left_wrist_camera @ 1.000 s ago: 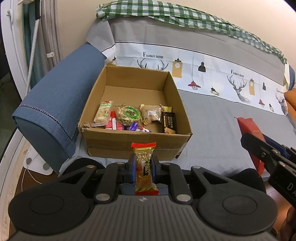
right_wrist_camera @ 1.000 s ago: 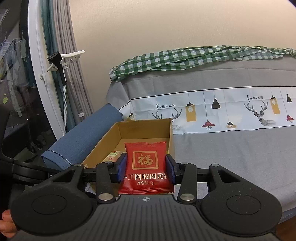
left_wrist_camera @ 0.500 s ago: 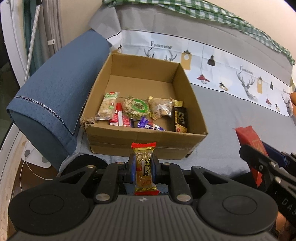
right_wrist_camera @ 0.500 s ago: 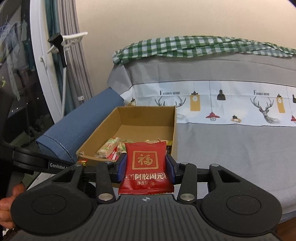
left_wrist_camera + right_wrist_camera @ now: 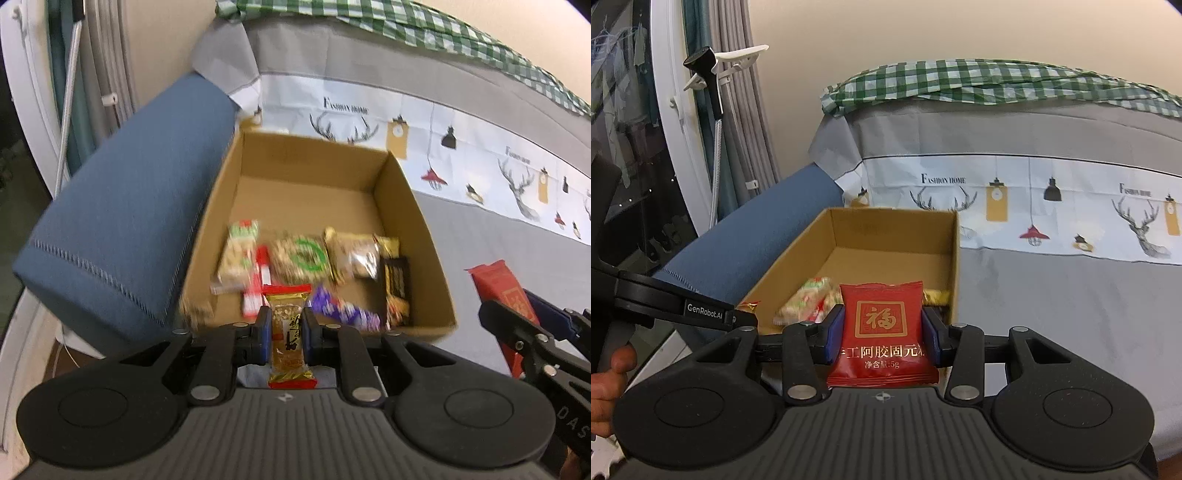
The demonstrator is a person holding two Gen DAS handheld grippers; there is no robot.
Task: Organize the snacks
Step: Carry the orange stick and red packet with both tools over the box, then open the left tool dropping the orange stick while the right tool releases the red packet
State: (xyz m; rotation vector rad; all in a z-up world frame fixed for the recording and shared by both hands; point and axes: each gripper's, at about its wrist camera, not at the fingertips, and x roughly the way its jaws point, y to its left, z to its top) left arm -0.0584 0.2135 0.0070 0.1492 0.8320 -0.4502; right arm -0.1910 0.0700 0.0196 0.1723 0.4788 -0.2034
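two hand-held grippers each clamp one snack: left [image 5: 286,326] a gold bar [image 5: 288,332], right [image 5: 882,332] a red packet [image 5: 882,328].

Open cardboard box [image 5: 413,206] on grey sofa seat, several wrapped snacks [image 5: 299,254] piled at near end. Gold, red-ended snack bar [image 5: 288,332] upright, pinched above near wall. Red square packet [image 5: 882,332] with gold emblem, upright, clamped.

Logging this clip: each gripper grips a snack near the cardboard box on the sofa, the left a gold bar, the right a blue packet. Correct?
Not quite. The right gripper is shut on a red packet, not a blue one, as the right wrist view shows. The rest holds: the left gripper clamps the gold bar by the cardboard box on the sofa.
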